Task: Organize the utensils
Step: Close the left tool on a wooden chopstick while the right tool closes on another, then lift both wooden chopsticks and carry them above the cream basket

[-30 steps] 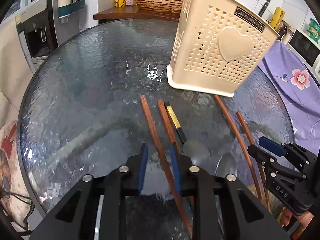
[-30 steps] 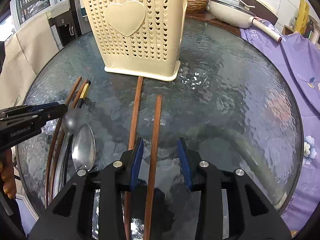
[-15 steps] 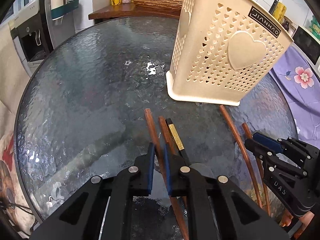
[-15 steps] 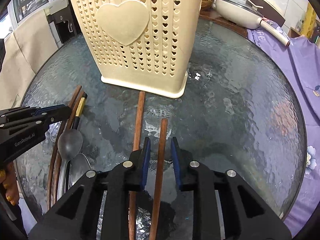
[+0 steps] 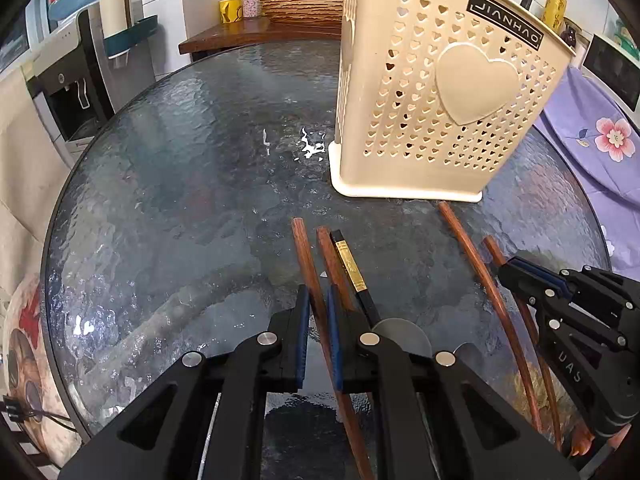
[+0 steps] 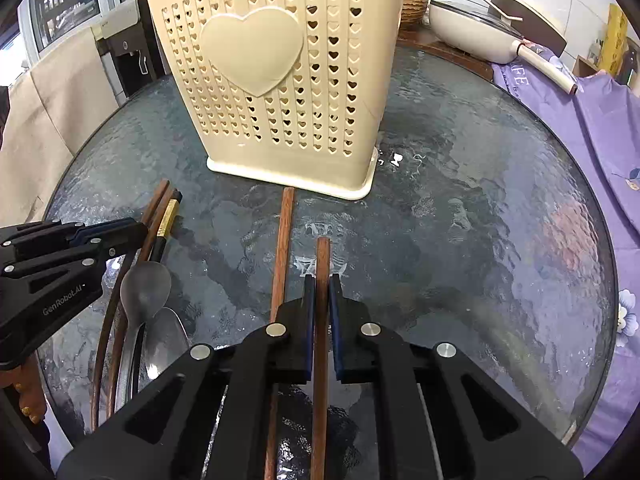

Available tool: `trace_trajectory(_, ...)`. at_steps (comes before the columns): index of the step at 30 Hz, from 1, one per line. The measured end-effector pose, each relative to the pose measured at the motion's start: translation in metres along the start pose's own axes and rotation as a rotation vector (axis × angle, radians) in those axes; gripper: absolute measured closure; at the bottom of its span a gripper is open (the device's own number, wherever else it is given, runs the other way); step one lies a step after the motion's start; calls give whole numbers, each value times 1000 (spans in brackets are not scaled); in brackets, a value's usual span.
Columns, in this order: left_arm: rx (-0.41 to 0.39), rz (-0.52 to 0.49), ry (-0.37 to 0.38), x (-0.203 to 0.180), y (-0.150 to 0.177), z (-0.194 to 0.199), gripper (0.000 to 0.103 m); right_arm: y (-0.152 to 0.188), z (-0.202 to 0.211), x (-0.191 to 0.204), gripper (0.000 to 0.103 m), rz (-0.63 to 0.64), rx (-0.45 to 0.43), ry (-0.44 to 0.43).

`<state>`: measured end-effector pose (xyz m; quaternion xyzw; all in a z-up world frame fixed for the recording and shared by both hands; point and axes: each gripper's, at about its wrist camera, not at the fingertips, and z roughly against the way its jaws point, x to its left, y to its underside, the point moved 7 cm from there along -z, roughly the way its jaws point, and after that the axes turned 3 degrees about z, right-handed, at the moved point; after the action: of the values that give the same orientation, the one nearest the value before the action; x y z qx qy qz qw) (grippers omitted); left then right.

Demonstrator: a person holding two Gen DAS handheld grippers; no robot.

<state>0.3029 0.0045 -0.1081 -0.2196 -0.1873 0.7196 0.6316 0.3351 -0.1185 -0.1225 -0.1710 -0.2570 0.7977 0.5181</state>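
Observation:
A cream perforated utensil basket (image 5: pixel 440 92) with a heart stands on the round glass table (image 5: pixel 180 184); it also shows in the right wrist view (image 6: pixel 288 80). My left gripper (image 5: pixel 318 300) is shut on a brown wooden chopstick (image 5: pixel 304 248). Beside it lie a second brown chopstick (image 5: pixel 330 256), a black spoon handle with a gold band (image 5: pixel 352 268) and a spoon bowl (image 5: pixel 400 332). My right gripper (image 6: pixel 321 286) is shut on another brown chopstick (image 6: pixel 322 256); its partner (image 6: pixel 283 240) lies just left on the glass.
Two metal spoons (image 6: pixel 146 292) lie by the left gripper (image 6: pixel 60 256). A purple floral cloth (image 5: pixel 600 140) covers the right side. A white pan (image 6: pixel 480 24) sits behind the table, and a wooden shelf (image 5: pixel 256 32) with bottles stands at the back.
Both grippers closed from open onto a chopstick each. Both also moved forward toward the basket, which looms larger now.

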Motion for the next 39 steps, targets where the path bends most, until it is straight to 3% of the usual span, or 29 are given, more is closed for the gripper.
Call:
trace_trajectory(6,-8,-8,-8,-2,0,0,95,-2,2,-2,96,-16,-15,-27)
trace_trajectory(12,-37,5,32,1,-8,6,96,-17,24,-5,96,-38,-106,-84)
trace_trajectory(20,-156,40,151,3,-30,57,96,-41,70,-18,96,-116,-238,-222)
trace_trajectory(26,-263,45,206,9,-48,105,96,-61,125,-24,96,-101,-356,-278)
trace_trajectory(32,-328,41,271,8,-50,146,97,-67,169,-24,96,-85,-418,-366)
trace_trajectory(39,-362,14,306,4,-44,171,97,-63,198,-6,96,-9,-452,-378)
